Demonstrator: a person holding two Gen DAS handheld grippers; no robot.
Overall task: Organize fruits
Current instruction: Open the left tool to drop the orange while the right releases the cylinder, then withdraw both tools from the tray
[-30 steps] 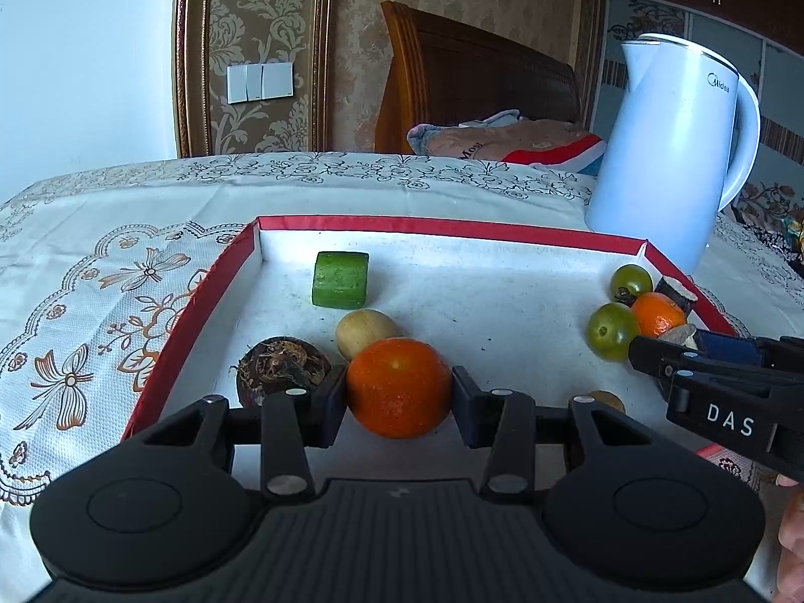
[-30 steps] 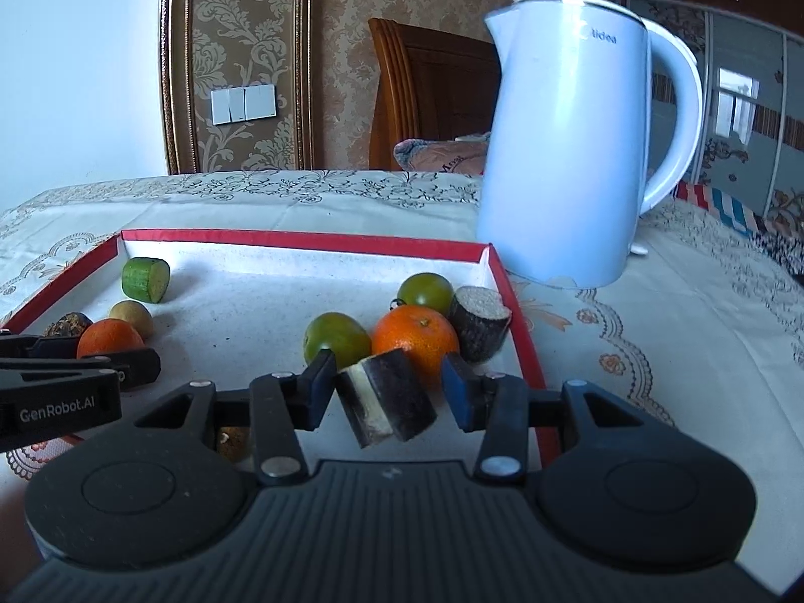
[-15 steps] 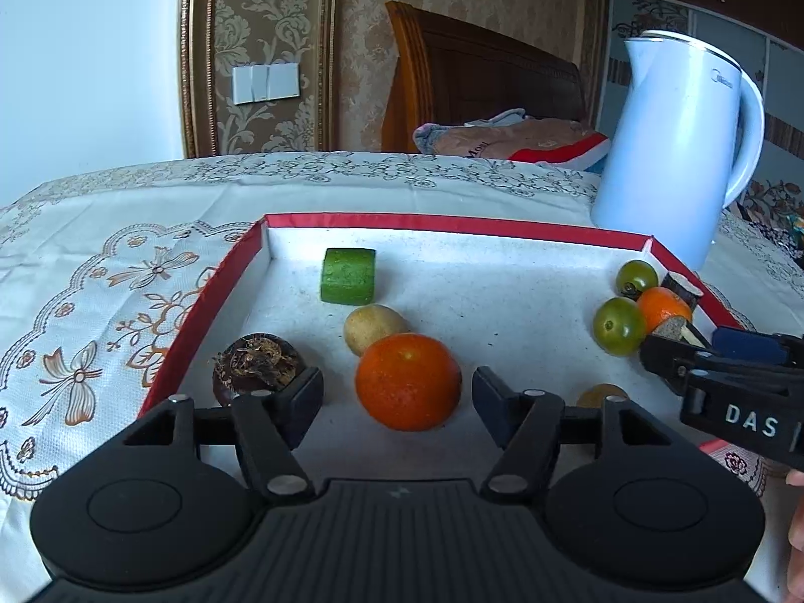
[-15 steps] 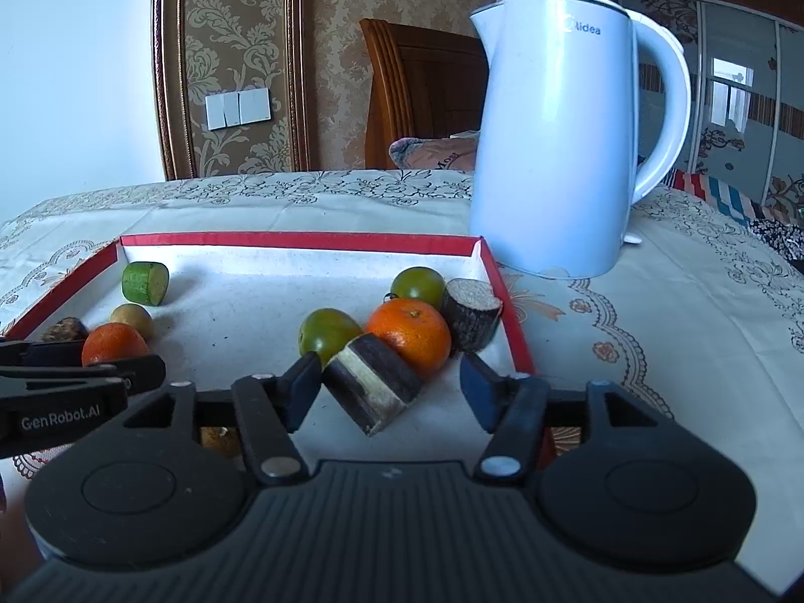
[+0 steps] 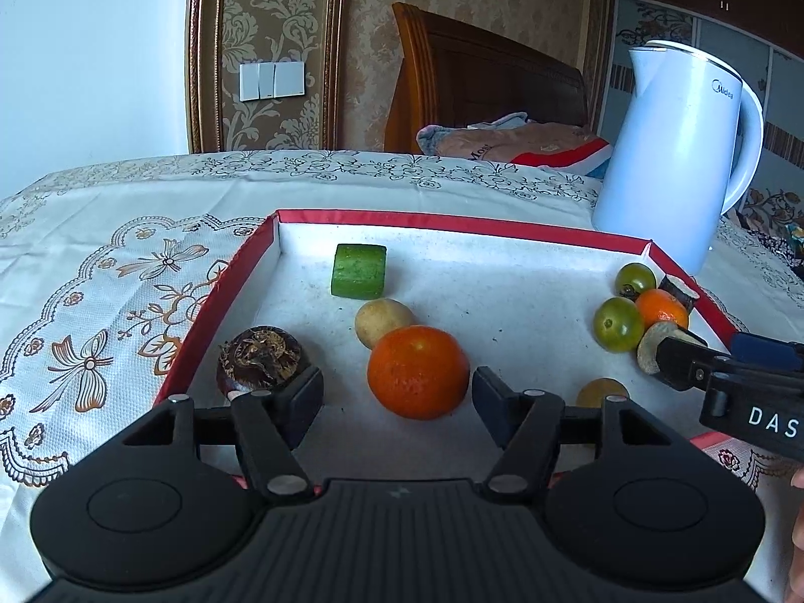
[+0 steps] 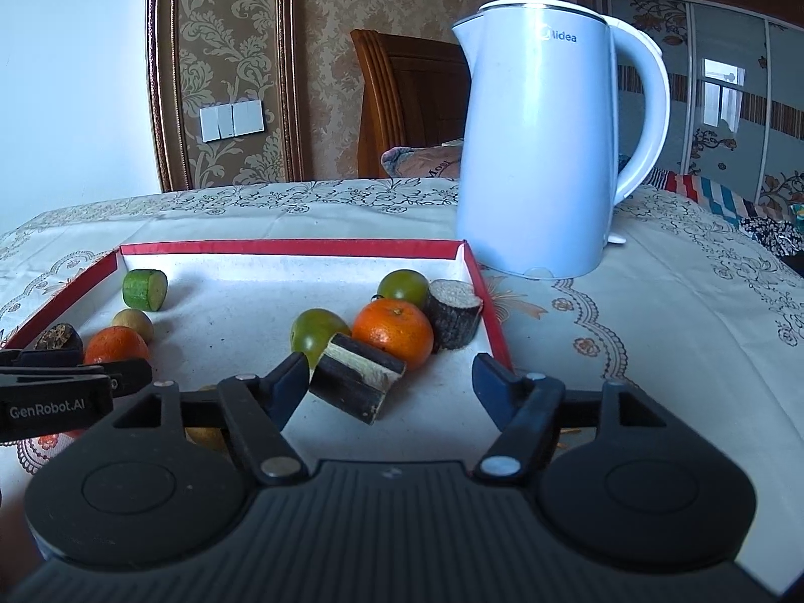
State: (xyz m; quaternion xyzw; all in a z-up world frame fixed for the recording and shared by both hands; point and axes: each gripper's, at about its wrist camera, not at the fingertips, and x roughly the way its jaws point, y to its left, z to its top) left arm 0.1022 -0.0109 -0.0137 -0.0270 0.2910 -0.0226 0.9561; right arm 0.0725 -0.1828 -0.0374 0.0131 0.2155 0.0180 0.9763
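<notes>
Left wrist: orange (image 5: 417,371) free between parted fingers (image 5: 301,399).

**Two wrist cameras, one shared tray**

Each fisheye sits close behind its own tool, looking forward and slightly down over the worktop. The left view faces the red-rimmed tray (image 5: 455,223) from its left half; the right view (image 6: 291,247) from its right. Both share the tray and white kettle (image 5: 678,161) (image 6: 537,151).

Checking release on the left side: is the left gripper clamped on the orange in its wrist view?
No. The left gripper has just opened, and both pads stand clear of the orange, which rests on the tray floor.
</notes>
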